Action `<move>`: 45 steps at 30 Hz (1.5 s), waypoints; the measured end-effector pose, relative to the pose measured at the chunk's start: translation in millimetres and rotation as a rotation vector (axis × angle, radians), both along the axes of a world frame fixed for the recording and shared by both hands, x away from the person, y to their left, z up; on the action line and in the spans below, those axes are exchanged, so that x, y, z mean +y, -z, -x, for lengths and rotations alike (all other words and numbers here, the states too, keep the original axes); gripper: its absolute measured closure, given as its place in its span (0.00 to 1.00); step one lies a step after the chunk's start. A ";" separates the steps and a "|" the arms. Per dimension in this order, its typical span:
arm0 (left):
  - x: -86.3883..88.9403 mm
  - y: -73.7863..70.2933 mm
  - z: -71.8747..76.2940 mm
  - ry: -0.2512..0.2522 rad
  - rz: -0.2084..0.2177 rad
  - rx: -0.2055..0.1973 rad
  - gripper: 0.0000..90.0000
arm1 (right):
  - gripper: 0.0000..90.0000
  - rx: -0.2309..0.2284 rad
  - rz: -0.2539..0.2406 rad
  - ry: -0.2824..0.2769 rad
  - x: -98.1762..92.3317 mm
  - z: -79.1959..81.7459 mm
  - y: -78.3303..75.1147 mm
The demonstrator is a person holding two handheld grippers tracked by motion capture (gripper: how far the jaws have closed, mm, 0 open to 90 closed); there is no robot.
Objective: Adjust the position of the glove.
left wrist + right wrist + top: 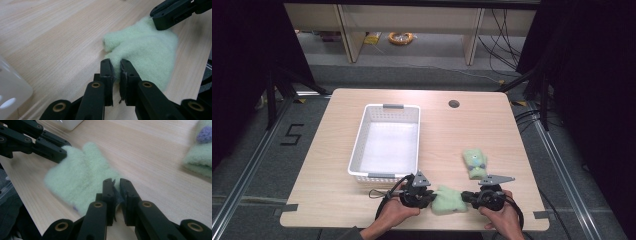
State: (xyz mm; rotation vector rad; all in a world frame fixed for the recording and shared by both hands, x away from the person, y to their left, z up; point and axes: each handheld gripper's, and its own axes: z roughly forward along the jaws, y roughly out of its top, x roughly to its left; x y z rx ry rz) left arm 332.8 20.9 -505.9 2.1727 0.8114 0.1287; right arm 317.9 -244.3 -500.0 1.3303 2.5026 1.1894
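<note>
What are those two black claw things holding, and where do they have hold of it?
Both pinch one fluffy green mitten lying on the table: the left gripper at one edge, the right gripper at the opposite edge.

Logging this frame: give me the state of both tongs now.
Left tongs: shut on the edge of the green mitten.
Right tongs: shut on the same mitten's opposite edge.

Legible marking: single digit "5", formed from black tape strips, on grey floor left of bench, high view. No readable text, label or brand on bench, white basket, fleece items or tongs.
</note>
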 end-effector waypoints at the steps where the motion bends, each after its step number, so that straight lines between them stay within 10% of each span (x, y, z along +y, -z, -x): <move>1: 0.5 0.2 -0.3 -0.003 -0.006 -0.006 0.90 | 0.92 -0.010 0.005 0.008 0.7 0.3 0.5; 16: 10.5 -11.2 7.3 -0.038 0.005 -0.059 0.73 | 0.69 0.010 0.014 0.036 3.5 0.9 -2.1; 23: 19.8 -16.6 18.9 -0.057 0.038 -0.046 0.55 | 0.51 -0.099 0.030 0.050 -3.6 -5.1 -15.7; 25: 24.0 -17.0 23.3 -0.068 0.060 -0.030 0.51 | 0.51 -0.167 0.050 0.040 -8.4 -11.1 -19.7; 32: 40.9 -17.2 31.1 -0.093 0.079 0.003 0.41 | 0.51 -0.196 0.081 0.086 -20.6 -23.9 -27.5; 45: 58.9 -16.5 41.3 -0.110 0.079 0.011 0.32 | 0.52 -0.159 0.098 0.241 -51.1 -64.3 -35.7</move>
